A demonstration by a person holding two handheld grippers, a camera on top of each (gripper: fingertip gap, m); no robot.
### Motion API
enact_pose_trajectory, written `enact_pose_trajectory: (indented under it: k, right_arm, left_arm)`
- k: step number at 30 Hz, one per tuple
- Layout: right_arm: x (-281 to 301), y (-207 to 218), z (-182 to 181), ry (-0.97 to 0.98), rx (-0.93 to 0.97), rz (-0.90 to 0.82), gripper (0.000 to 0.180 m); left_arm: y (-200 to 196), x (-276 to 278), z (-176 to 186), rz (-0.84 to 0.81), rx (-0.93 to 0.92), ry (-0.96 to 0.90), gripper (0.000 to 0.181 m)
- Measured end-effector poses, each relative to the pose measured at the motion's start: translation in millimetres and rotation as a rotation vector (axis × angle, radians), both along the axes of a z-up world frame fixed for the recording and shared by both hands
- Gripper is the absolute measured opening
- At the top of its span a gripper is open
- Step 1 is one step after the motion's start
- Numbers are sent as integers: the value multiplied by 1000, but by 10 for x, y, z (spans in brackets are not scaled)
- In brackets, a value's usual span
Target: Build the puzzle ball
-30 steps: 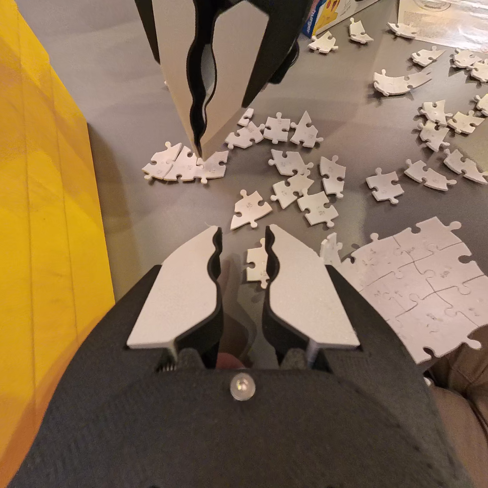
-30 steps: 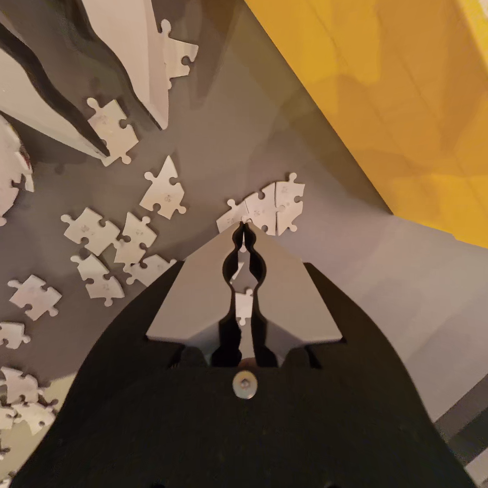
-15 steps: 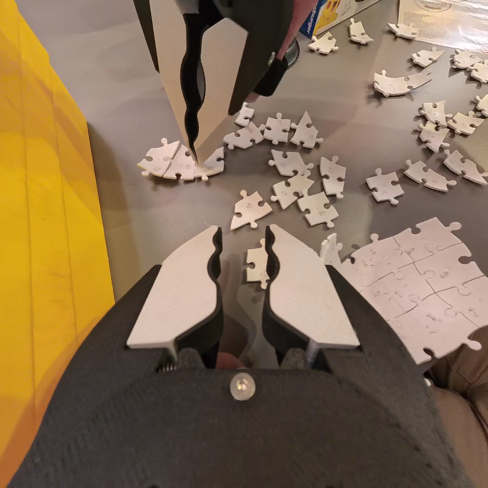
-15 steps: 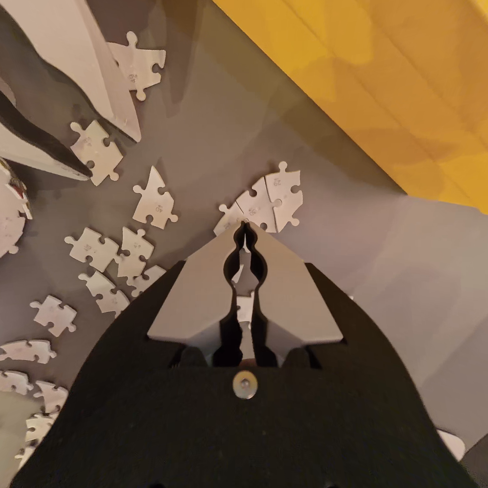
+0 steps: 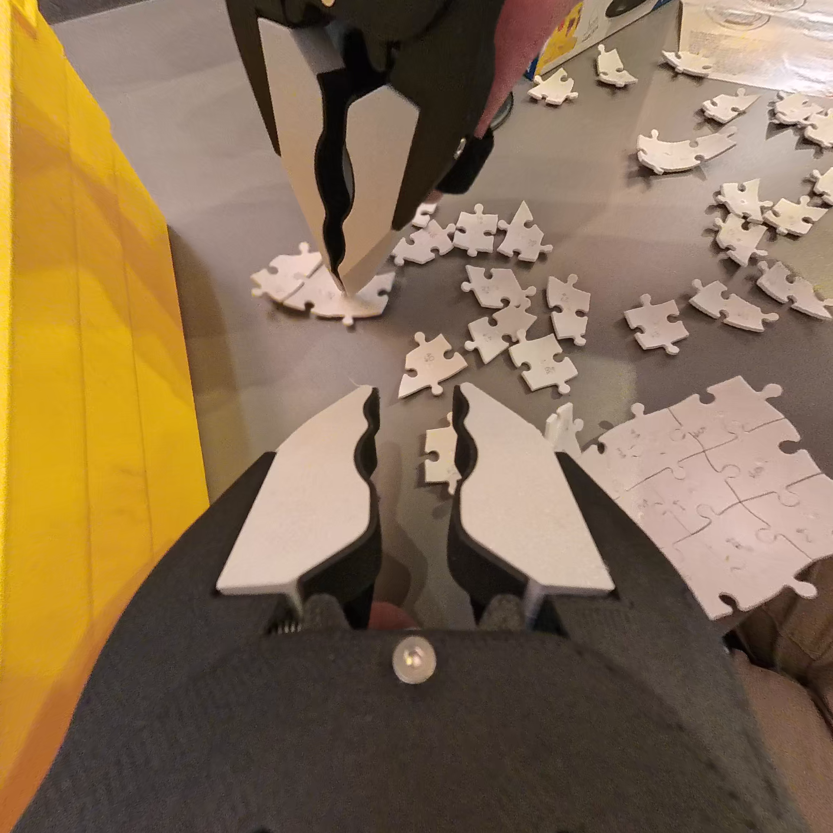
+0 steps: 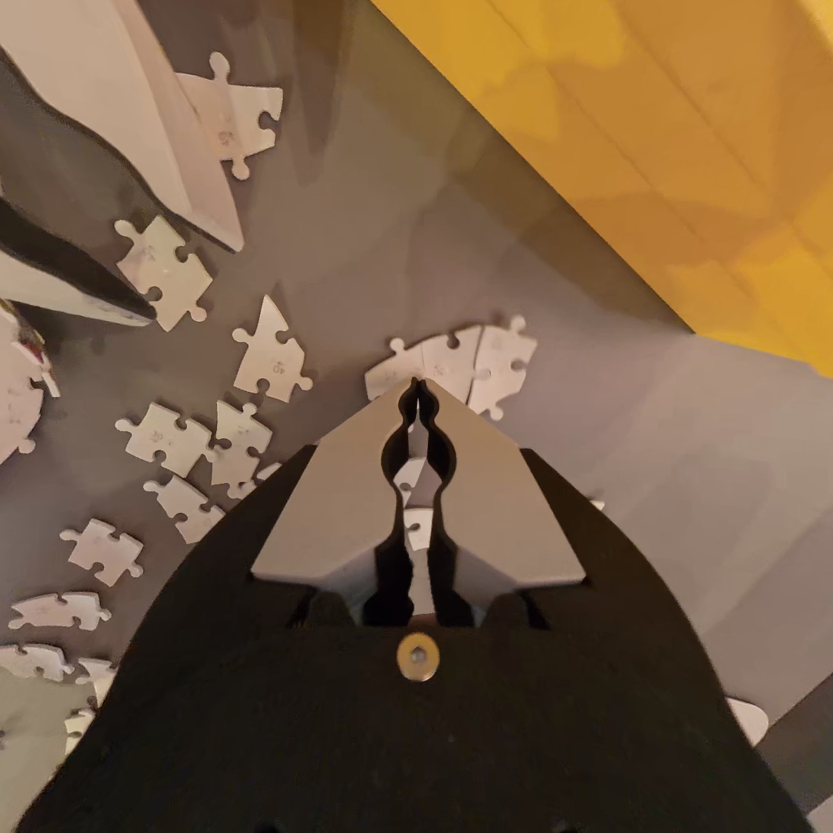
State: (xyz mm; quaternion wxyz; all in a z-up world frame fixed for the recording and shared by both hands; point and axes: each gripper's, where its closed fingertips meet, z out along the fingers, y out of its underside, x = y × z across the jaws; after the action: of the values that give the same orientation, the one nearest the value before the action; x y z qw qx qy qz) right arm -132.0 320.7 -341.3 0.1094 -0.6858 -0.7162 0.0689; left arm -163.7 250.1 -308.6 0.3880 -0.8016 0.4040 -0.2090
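Note:
Several white puzzle pieces (image 5: 496, 288) lie loose on the grey table (image 5: 203, 157). My right gripper (image 6: 418, 383) is shut, and its tips rest on a small cluster of three joined pieces (image 6: 491, 365). In the left wrist view it (image 5: 340, 288) comes down from above onto that cluster (image 5: 293, 281). My left gripper (image 5: 414, 394) is open and empty, low over the table. One loose piece (image 5: 439, 455) lies by its right finger. A large curved panel of joined pieces (image 5: 730, 487) sits to its right. The left gripper (image 6: 189, 281) also shows in the right wrist view.
A tall yellow wall or bin (image 5: 67, 315) borders the table on the left, close to the cluster; it also shows in the right wrist view (image 6: 653, 135). A curved strip of joined pieces (image 5: 680, 151), a puzzle box (image 5: 577, 40) and a paper sheet (image 5: 766, 45) lie at the far right. Across from one pair of fingers to the other is roughly 9 cm. My right tips are about 10 cm from the loose piece (image 5: 439, 455), my left tips only 4 cm.
My right gripper has tilted and swung its body to the right while its tips stayed on the three-piece cluster, which turned slightly. My left gripper has not moved.

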Motion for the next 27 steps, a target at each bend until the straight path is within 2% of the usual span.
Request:
enact_pose_trajectory:
  k: [15,24,27]
  right_arm:
    - [-146,110,10,78,62,-63,0]
    - [-148,119,12,100,16,-115,0]
    - [-170,150,252,210,6,-172,0]
  left_arm:
    - [7,-14,3,1,-2,-6,31]
    - [7,-11,0,2,-3,-5,31]
    - [8,-25,-9,3,-1,1,31]
